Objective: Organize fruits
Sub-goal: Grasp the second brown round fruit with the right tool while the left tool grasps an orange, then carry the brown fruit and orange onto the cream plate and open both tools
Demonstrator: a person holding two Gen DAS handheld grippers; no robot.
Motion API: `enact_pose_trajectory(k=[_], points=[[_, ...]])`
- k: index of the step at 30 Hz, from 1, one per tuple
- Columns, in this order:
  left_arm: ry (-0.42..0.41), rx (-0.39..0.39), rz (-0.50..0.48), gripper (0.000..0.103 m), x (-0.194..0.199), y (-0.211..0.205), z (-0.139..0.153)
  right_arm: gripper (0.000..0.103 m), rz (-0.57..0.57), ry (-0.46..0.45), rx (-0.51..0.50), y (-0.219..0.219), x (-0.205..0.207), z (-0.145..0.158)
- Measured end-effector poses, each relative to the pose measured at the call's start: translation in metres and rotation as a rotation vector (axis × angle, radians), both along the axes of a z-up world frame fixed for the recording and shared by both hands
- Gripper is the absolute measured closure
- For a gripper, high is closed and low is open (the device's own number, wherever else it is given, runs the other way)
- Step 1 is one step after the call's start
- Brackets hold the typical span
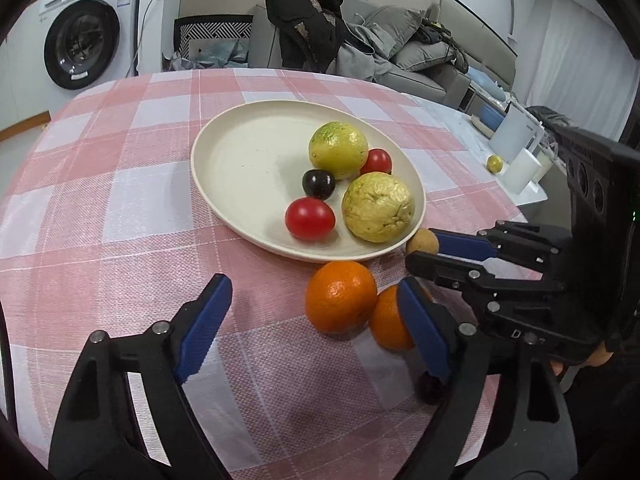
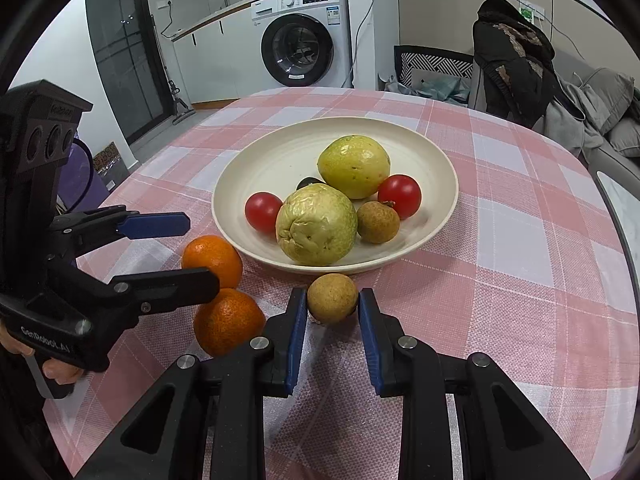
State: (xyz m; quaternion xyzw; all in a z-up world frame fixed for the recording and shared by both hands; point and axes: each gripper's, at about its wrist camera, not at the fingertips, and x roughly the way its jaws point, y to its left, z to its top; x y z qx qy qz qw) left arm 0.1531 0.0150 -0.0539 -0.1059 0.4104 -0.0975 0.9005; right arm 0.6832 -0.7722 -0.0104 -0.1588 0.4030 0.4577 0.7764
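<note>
- The right gripper (image 2: 332, 308) is clenched on a small tan round fruit (image 2: 332, 297) in the lower centre of its own view; both blue pads (image 2: 297, 336) touch the fruit's sides, and the fruit sits on the cloth just in front of the plate's near rim
- In the left wrist view the same fruit (image 1: 422, 241) shows at right of centre, at the tips of the right gripper (image 1: 420, 248), beside the plate edge
- The left gripper (image 1: 316, 300) stands released, its pads (image 1: 204, 324) wide apart at the bottom of its view; two oranges, the front orange (image 1: 340, 297) and the rear orange (image 1: 390, 320), lie touching each other on the cloth, and the right-hand pad overlaps the rear one; I cannot tell if it touches
- From the right wrist view the left gripper (image 2: 200, 248) enters from the left edge, with one orange (image 2: 212, 258) between its fingers and the other orange (image 2: 228, 320) below the lower finger
- The cream plate (image 2: 260, 168) in mid-frame holds two yellow-green guavas (image 2: 316, 224), two red tomatoes (image 2: 263, 212), a second small tan fruit (image 2: 378, 222) and a dark plum (image 1: 318, 184)
- The pink checked tablecloth (image 1: 120, 200) covers the round table
</note>
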Motion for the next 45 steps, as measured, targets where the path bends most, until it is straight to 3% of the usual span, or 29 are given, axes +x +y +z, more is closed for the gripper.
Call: enact_pose_trajectory(k=[4, 11, 16, 24, 28, 39, 45], points=[[0.03, -0.043, 0.008, 0.037, 0.005, 0.005, -0.004, 0.076, -0.001, -0.002, 0.0, -0.001, 0.0, 0.0], [0.055, -0.115, -0.005, 0.044, 0.008, 0.009, -0.009, 0.076, -0.002, 0.0, 0.0, -0.001, 0.0, -0.001], [0.054, -0.168, -0.047, 0.069, 0.009, 0.008, -0.009, 0.076, -0.003, 0.0, -0.001, -0.001, 0.0, -0.001], [0.037, -0.134, -0.028, 0.07, 0.002, 0.009, -0.005, 0.076, -0.006, 0.001, 0.005, -0.003, 0.001, -0.001], [0.017, -0.082, 0.011, 0.07, -0.003, 0.014, -0.002, 0.076, -0.007, 0.001, 0.005, -0.003, 0.002, -0.002], [0.032, 0.007, -0.022, 0.07, -0.003, 0.003, -0.01, 0.076, -0.006, 0.0, 0.004, -0.003, 0.002, -0.002], [0.01, 0.006, -0.021, 0.07, -0.005, 0.002, -0.007, 0.076, -0.006, -0.001, 0.006, -0.003, 0.002, -0.001]])
